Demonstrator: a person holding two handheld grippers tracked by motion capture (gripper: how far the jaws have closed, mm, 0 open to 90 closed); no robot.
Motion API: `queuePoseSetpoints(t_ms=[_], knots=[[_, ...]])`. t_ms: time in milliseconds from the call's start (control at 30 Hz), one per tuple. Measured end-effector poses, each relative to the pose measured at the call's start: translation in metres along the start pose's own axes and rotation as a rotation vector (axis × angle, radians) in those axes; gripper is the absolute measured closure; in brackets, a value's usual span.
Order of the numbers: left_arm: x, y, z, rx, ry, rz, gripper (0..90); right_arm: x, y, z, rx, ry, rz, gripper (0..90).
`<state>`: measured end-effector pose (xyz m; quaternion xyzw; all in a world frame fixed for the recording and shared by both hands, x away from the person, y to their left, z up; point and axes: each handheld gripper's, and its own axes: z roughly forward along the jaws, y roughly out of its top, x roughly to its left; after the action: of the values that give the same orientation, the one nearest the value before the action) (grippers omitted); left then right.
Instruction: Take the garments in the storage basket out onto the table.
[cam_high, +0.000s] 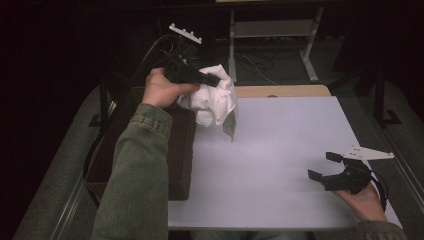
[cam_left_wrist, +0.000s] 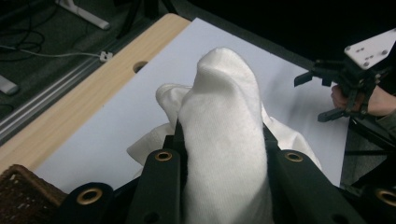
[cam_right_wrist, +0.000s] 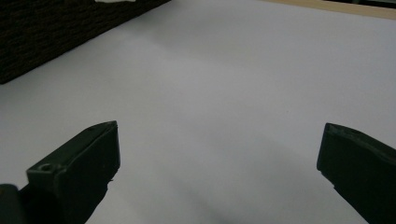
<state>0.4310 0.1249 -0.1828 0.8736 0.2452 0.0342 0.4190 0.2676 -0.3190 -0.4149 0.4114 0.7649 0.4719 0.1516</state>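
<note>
Holding a bunched white sock-like cloth (cam_high: 216, 95) clamped in our left gripper (cam_high: 214, 80), above the white tabletop's (cam_high: 280, 150) far-left corner | dark brown woven basket (cam_high: 172, 150) just beside it | our right gripper (cam_high: 327, 169) gapes empty, well apart, low over the tabletop.

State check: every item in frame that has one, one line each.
left gripper: shut on the white cloth, held up over the table's far left corner
white cloth: bunched, lifted, one end hanging
right gripper: open, nothing between its jaws, low over the table
brown basket: upright at the table's left edge
</note>
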Motion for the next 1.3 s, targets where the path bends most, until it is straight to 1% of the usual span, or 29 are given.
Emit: queuePoseSetpoints(t_ms=[200, 267, 300, 333, 367, 433, 467, 533, 567, 633, 667, 700, 733, 767, 833, 1000, 1033, 1067, 1100, 1167, 1300], knots=[[0.004, -0.008, 0.017, 0.014, -0.022, -0.016, 69.9, 0.000, 0.000, 0.000, 0.003, -0.001, -0.004, 0.0], [0.005, -0.010, 0.023, 0.022, -0.031, -0.007, 69.9, 0.000, 0.000, 0.000, 0.003, -0.001, -0.003, 0.0], [0.004, -0.011, 0.025, 0.024, -0.034, -0.012, 69.9, 0.000, 0.000, 0.000, 0.002, 0.000, -0.004, 0.0], [0.005, -0.012, 0.028, 0.029, -0.036, -0.003, 69.9, 0.000, 0.000, 0.000, 0.002, 0.000, -0.005, 0.0], [0.005, -0.013, 0.031, 0.028, -0.042, -0.009, 69.9, 0.000, 0.000, 0.000, 0.002, 0.001, -0.003, 0.0], [0.006, -0.015, 0.036, 0.040, -0.053, -0.004, 69.9, 0.000, 0.000, 0.000, 0.002, 0.001, -0.003, 0.0], [0.006, -0.017, 0.039, 0.038, -0.055, -0.012, 69.9, 0.000, 0.000, 0.000, 0.002, 0.001, -0.003, 0.0], [0.008, -0.019, 0.046, 0.048, -0.064, -0.010, 69.9, 0.000, 0.000, 0.001, 0.002, 0.001, -0.004, 0.0], [0.007, -0.020, 0.049, 0.046, -0.065, -0.020, 69.9, 0.000, 0.001, 0.001, 0.001, 0.000, -0.001, 0.0], [0.010, -0.022, 0.054, 0.076, -0.078, 0.025, 69.9, 0.000, 0.001, 0.001, 0.001, 0.000, -0.006, 0.0], [0.009, -0.023, 0.058, 0.079, -0.081, 0.016, 69.9, 0.000, 0.001, 0.001, 0.001, 0.000, -0.005, 0.0], [0.009, -0.024, 0.061, 0.084, -0.083, 0.028, 69.8, 0.000, 0.001, 0.001, 0.001, 0.000, -0.006, 0.0], [0.008, -0.025, 0.064, 0.087, -0.083, 0.023, 69.9, 0.000, 0.001, 0.001, 0.002, 0.001, -0.007, 0.0], [0.009, -0.026, 0.066, 0.096, -0.086, 0.031, 69.9, 0.000, 0.001, 0.001, 0.003, 0.001, -0.007, 0.0], [0.009, -0.027, 0.071, 0.102, -0.088, 0.030, 69.8, 0.000, 0.001, 0.001, 0.003, 0.001, -0.005, 0.0], [0.007, -0.032, 0.082, 0.090, -0.101, 0.019, 69.9, 0.000, 0.001, 0.001, 0.003, 0.001, -0.008, 0.0], [0.006, -0.033, 0.085, 0.080, -0.104, 0.006, 69.9, 0.000, 0.001, 0.002, 0.004, 0.001, -0.009, 0.0], [0.006, -0.033, 0.087, 0.085, -0.108, 0.012, 69.8, 0.000, 0.001, 0.002, 0.004, 0.001, -0.008, 0.0], [0.006, -0.034, 0.090, 0.083, -0.112, 0.007, 69.9, 0.000, 0.001, 0.002, 0.004, 0.001, -0.007, 0.0], [0.006, -0.036, 0.094, 0.092, -0.114, 0.011, 69.9, 0.000, 0.001, 0.002, 0.003, 0.001, -0.008, 0.0], [0.007, -0.040, 0.103, 0.087, -0.123, -0.003, 69.8, 0.000, 0.001, 0.001, 0.003, 0.001, -0.008, 0.0]])
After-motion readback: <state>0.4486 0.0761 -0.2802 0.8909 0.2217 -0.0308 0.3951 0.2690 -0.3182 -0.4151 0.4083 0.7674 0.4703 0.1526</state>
